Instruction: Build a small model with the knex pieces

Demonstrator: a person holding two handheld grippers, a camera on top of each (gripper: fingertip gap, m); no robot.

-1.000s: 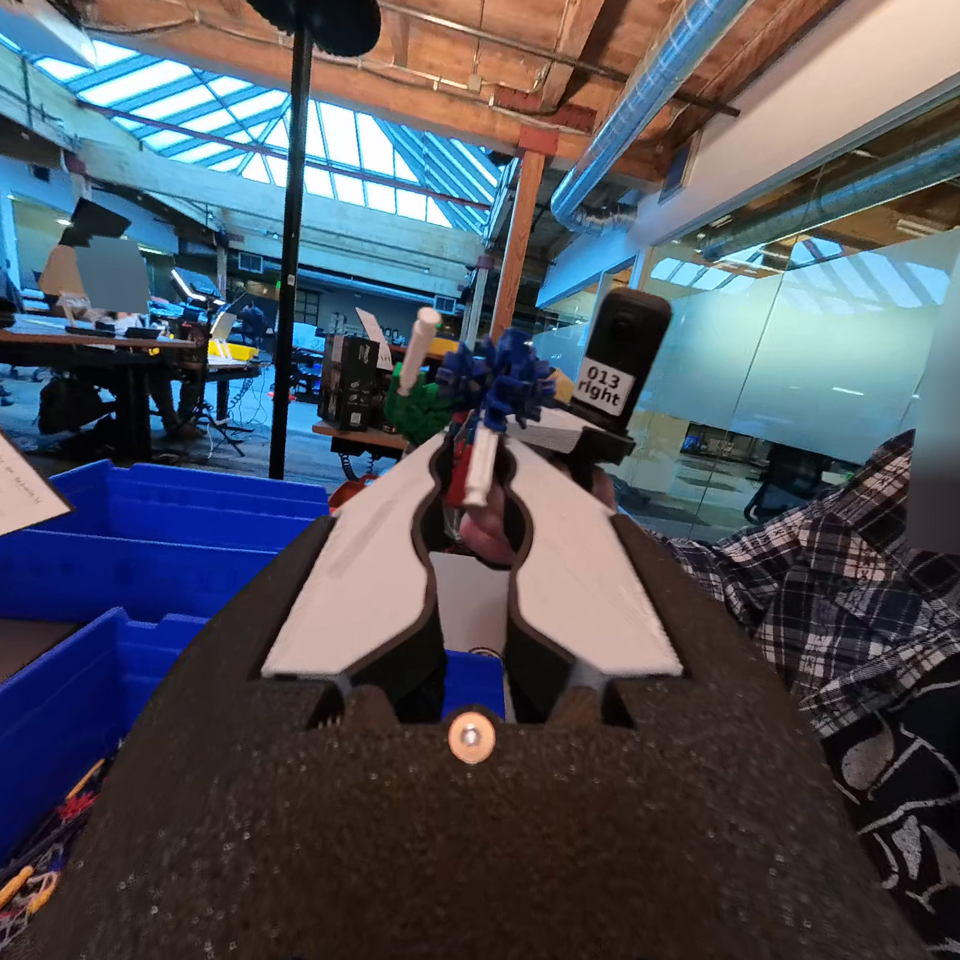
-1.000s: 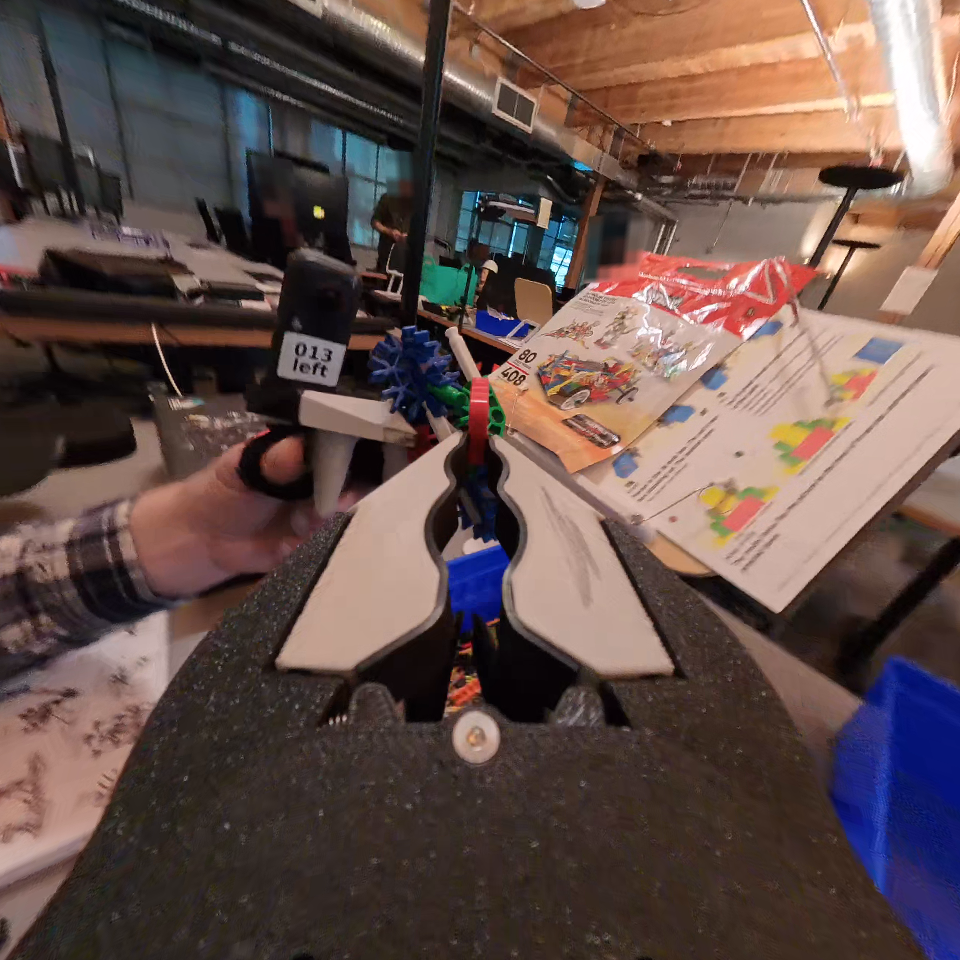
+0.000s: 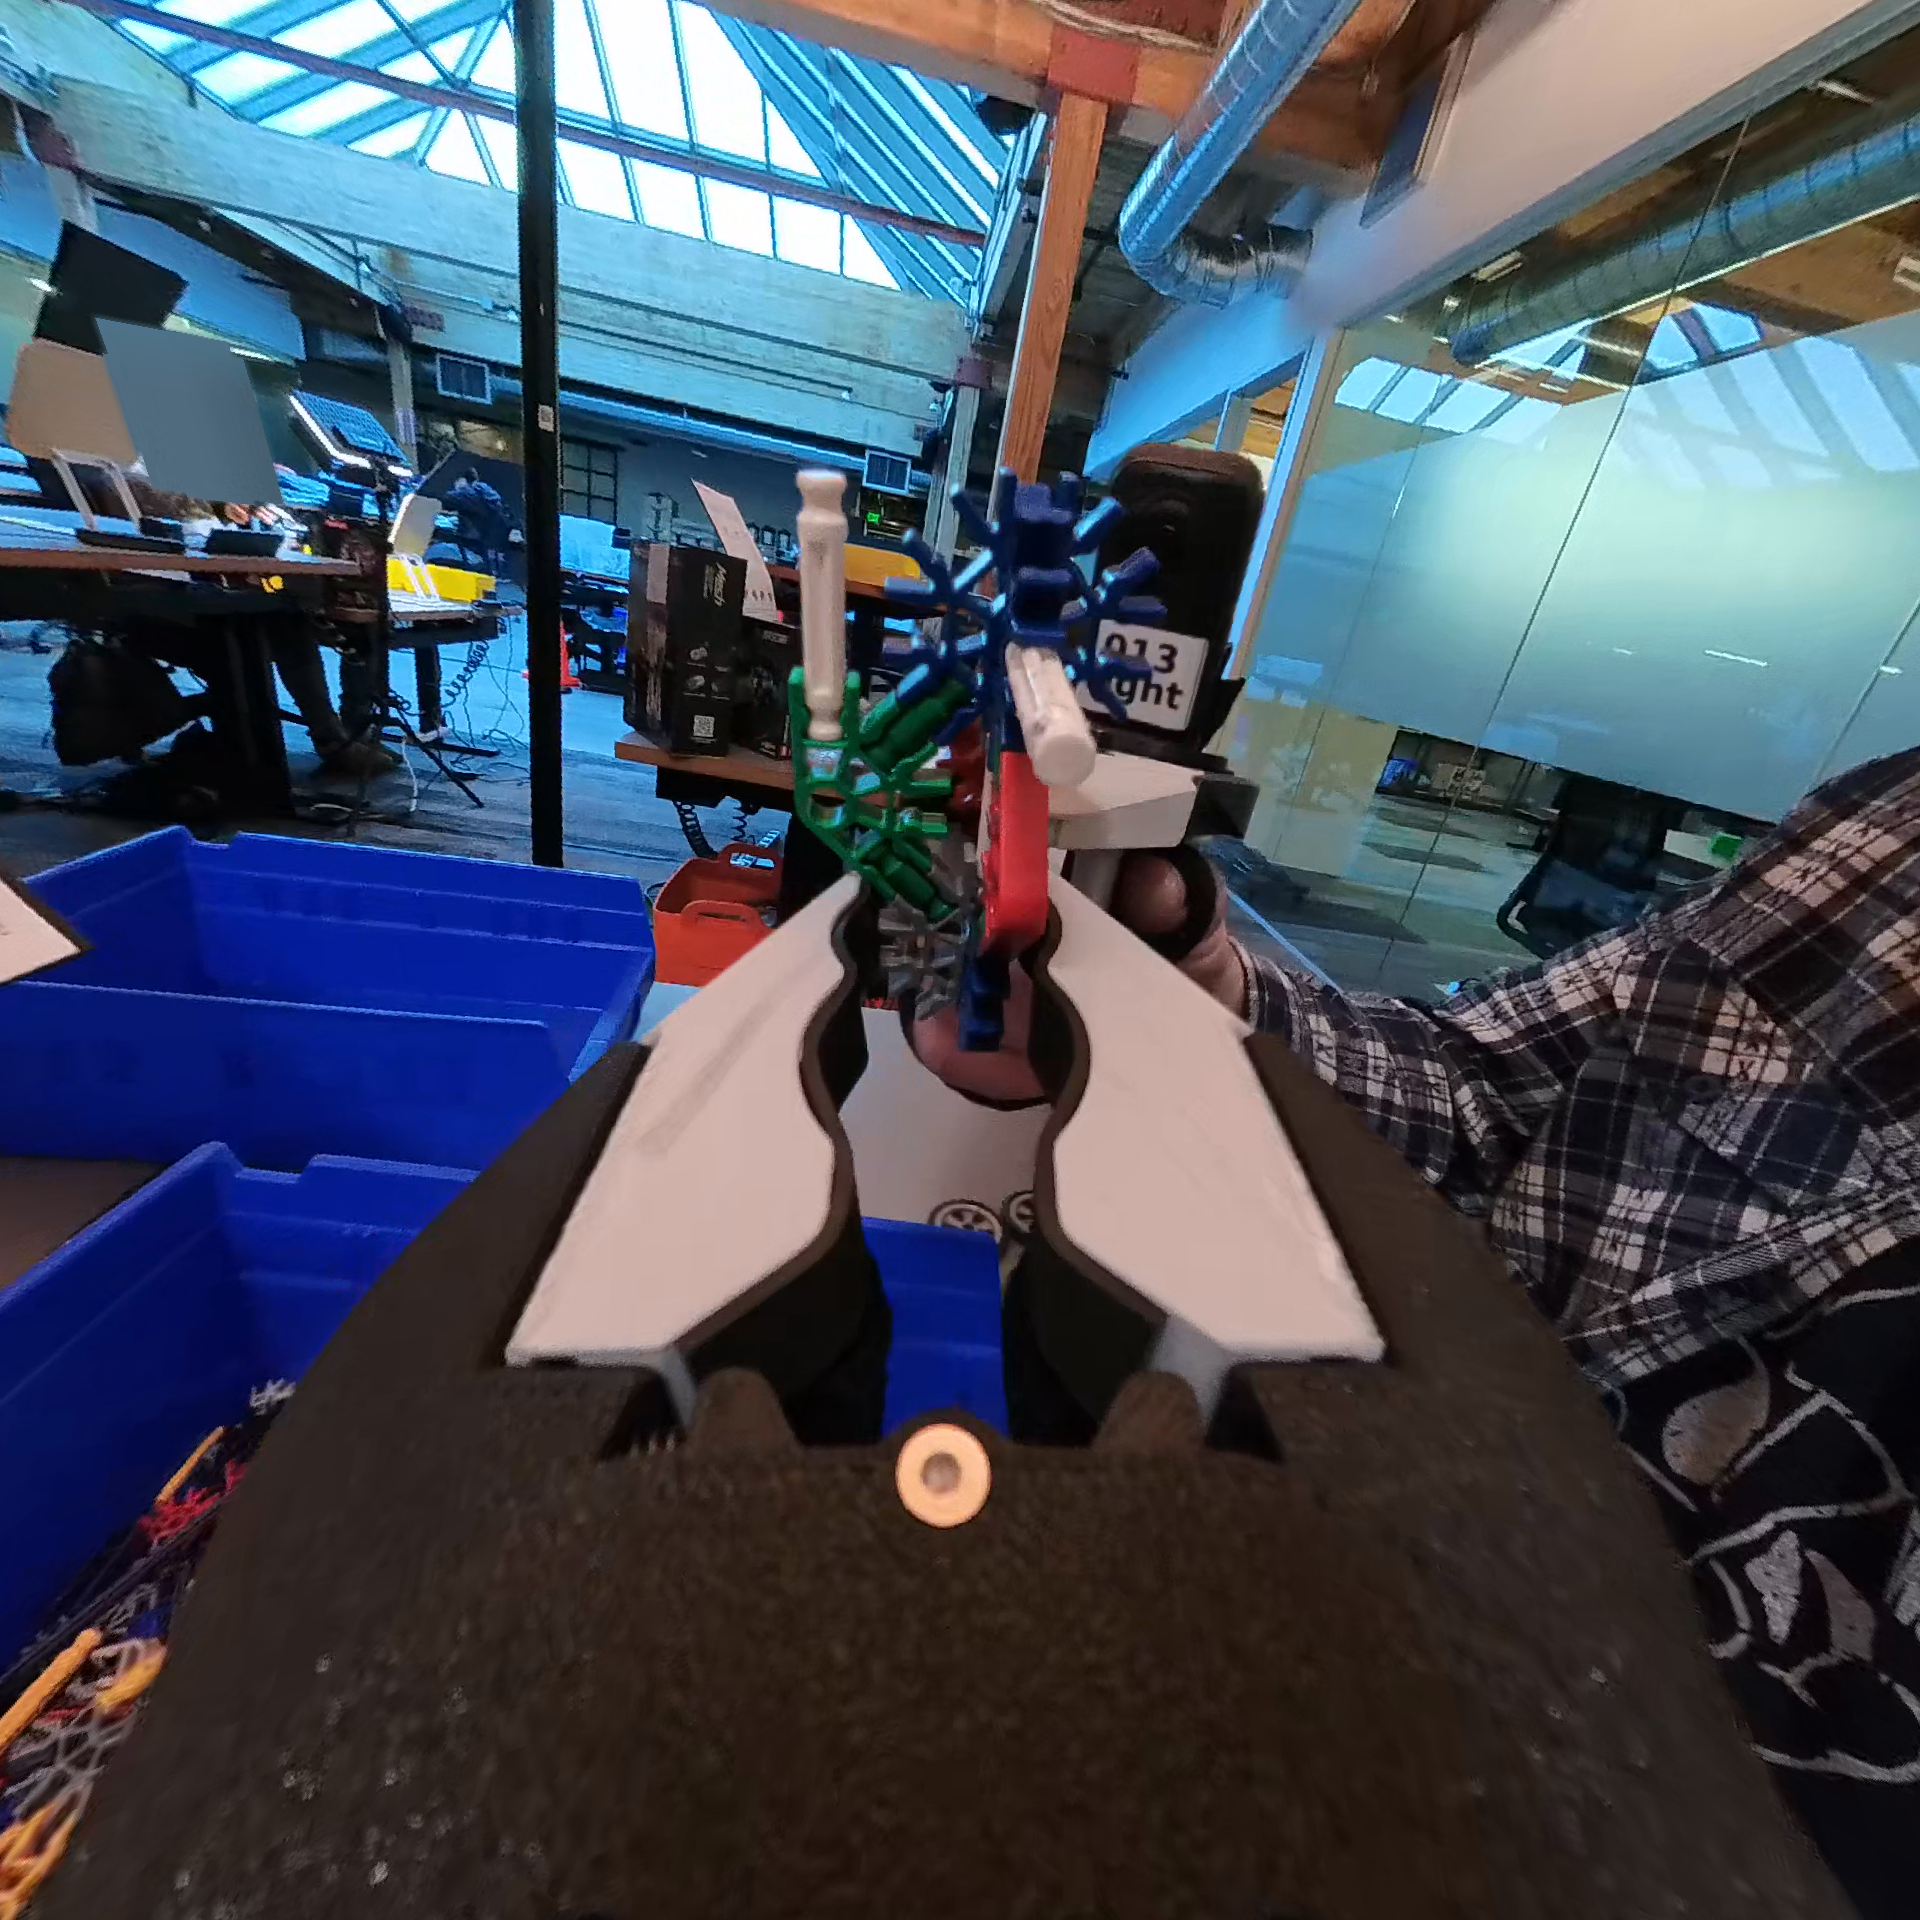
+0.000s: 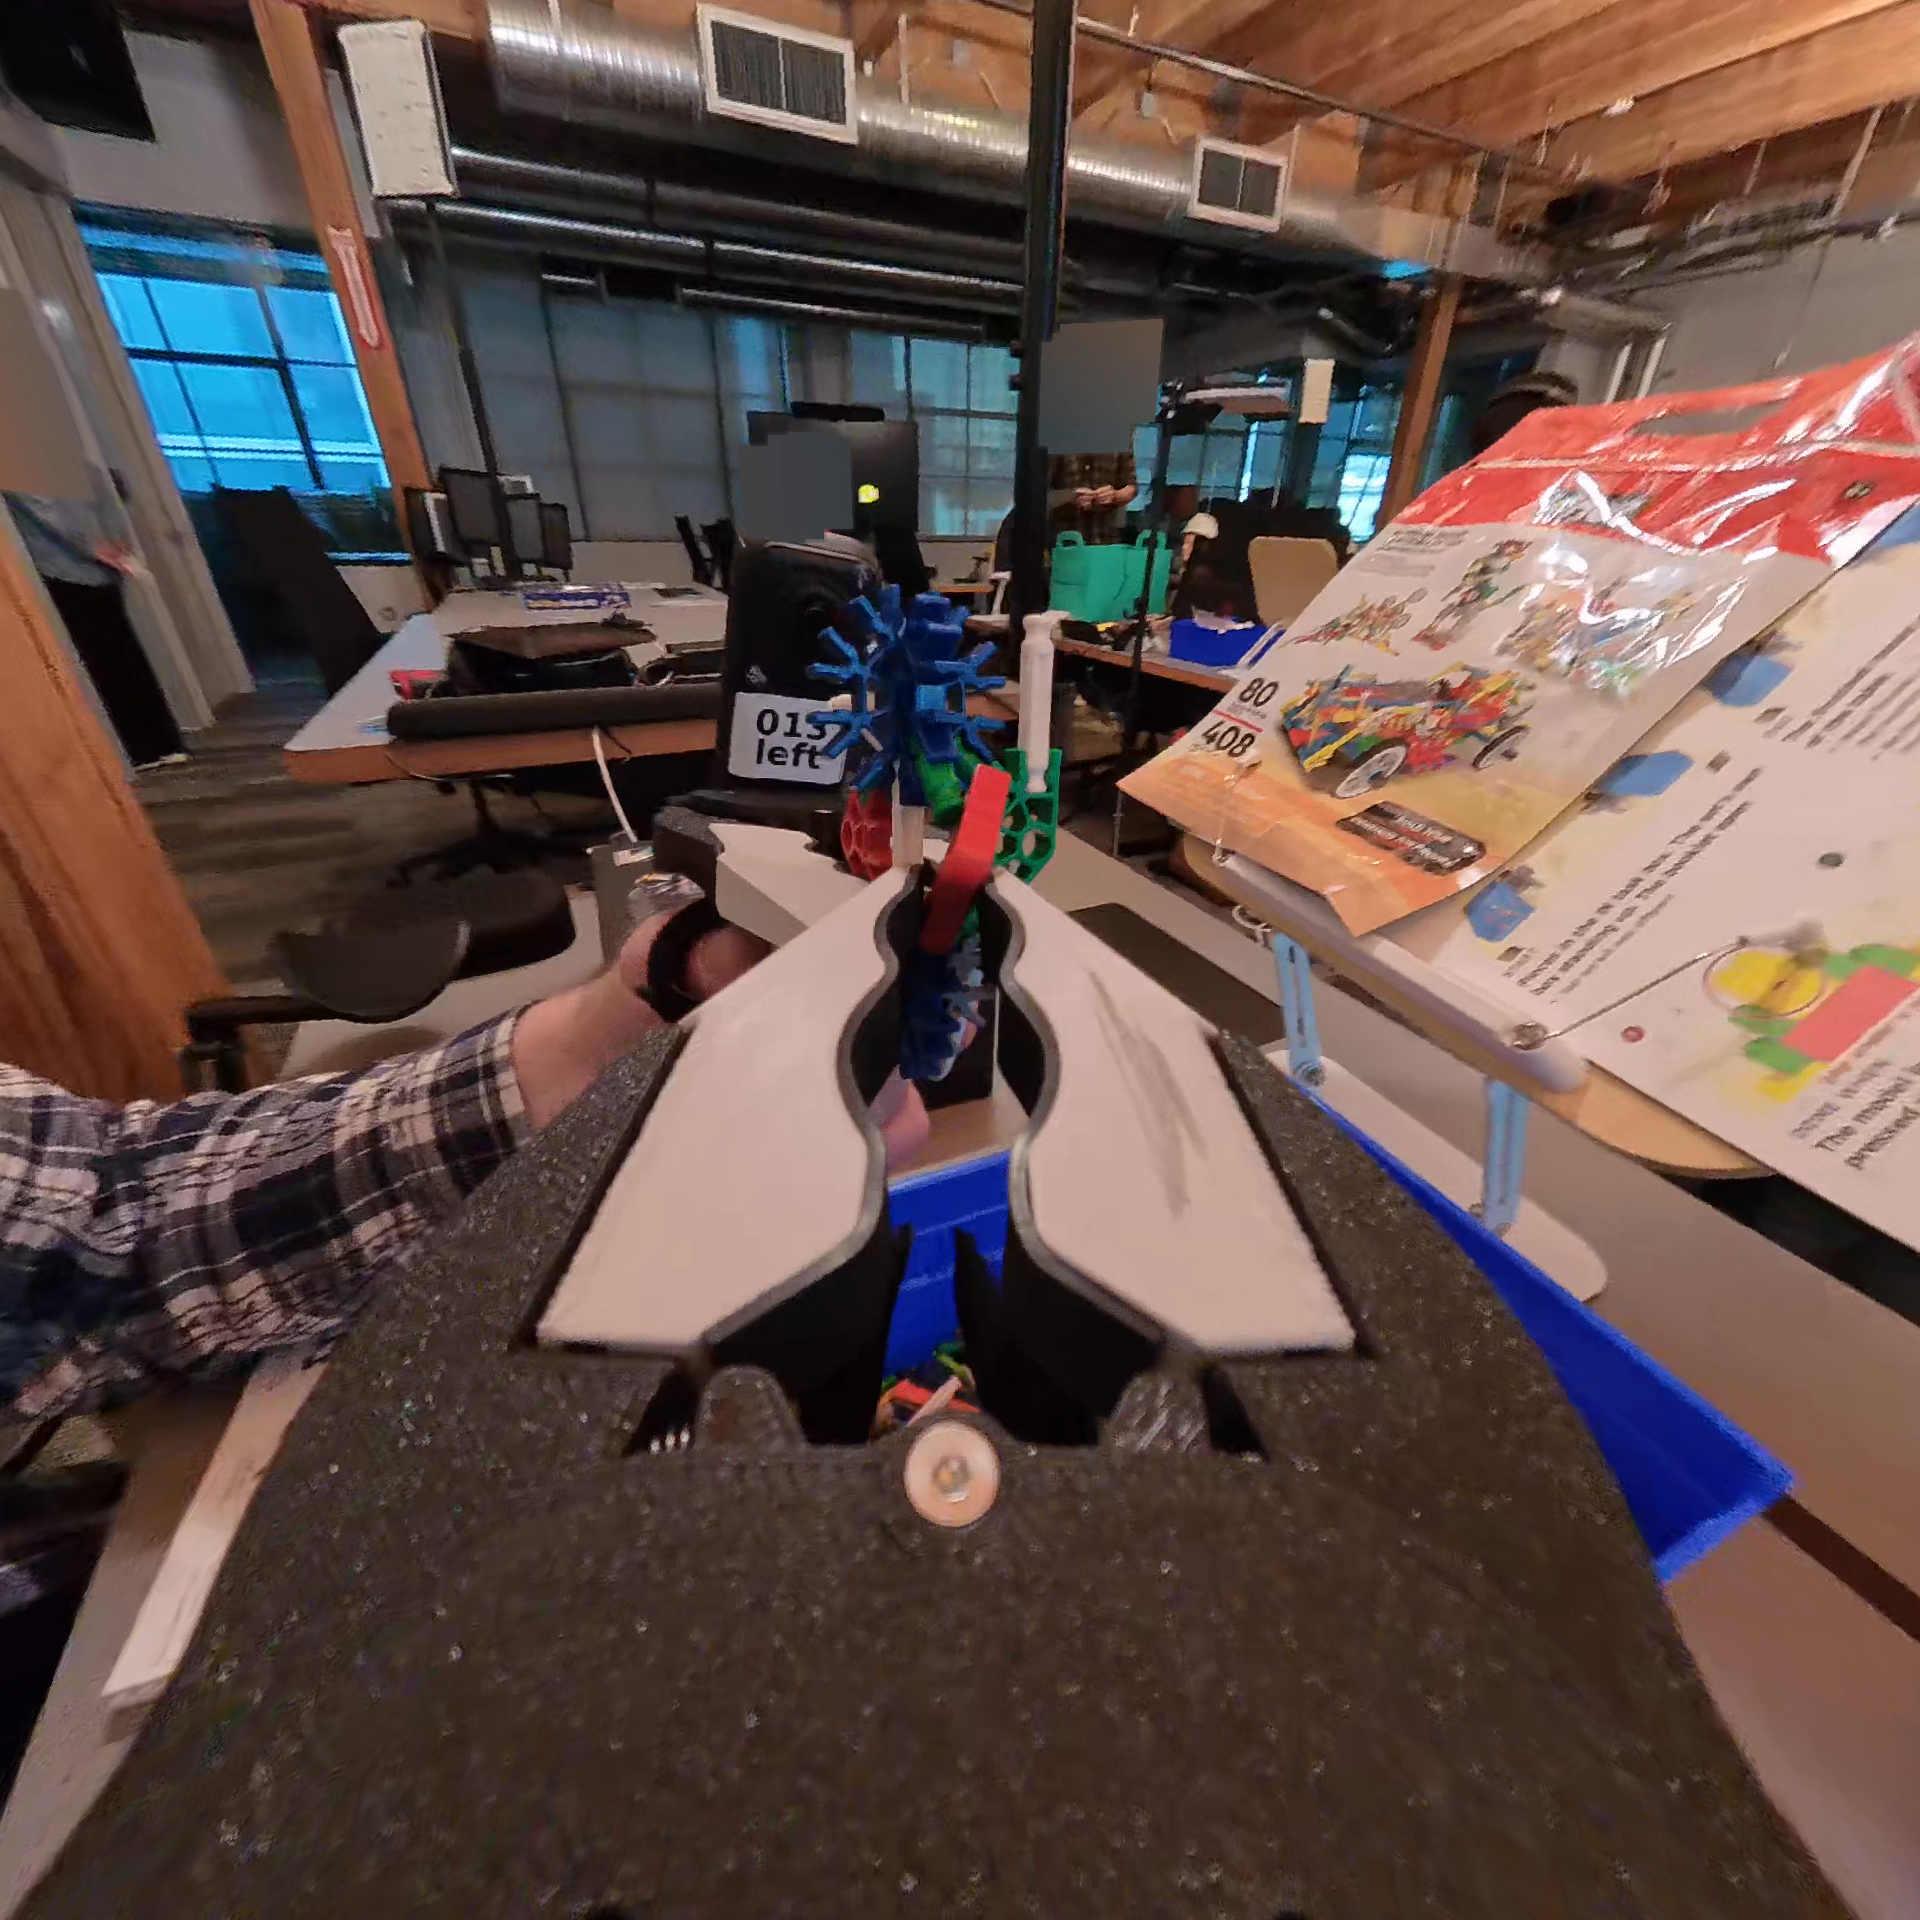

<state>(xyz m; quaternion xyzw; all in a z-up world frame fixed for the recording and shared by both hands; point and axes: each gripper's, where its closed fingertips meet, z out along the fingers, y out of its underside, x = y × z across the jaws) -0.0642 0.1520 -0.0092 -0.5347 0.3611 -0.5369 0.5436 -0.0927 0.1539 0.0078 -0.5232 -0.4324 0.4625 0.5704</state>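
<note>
Both grippers rose and tilted since earlier. Left gripper [image 3: 951, 914] pinched the toy assembly [image 3: 935, 769] above the blue bin [image 3: 312, 1049]; right gripper [image 4: 951, 883] pinched its red connector [image 4: 961, 857]. White rod [image 3: 821, 603] stood upright beyond.

A pale worktop [image 4: 1787, 1382] carries a blue bin [image 4: 1538, 1340] near the middle, loose coloured building pieces [image 4: 925, 1387] inside it. To the right stands a tilted wooden stand [image 4: 1621, 1127] bearing printed sheets [image 4: 1704, 883]. In the left view, two more blue bins [image 3: 312, 997] sit left, one behind the other.
</note>
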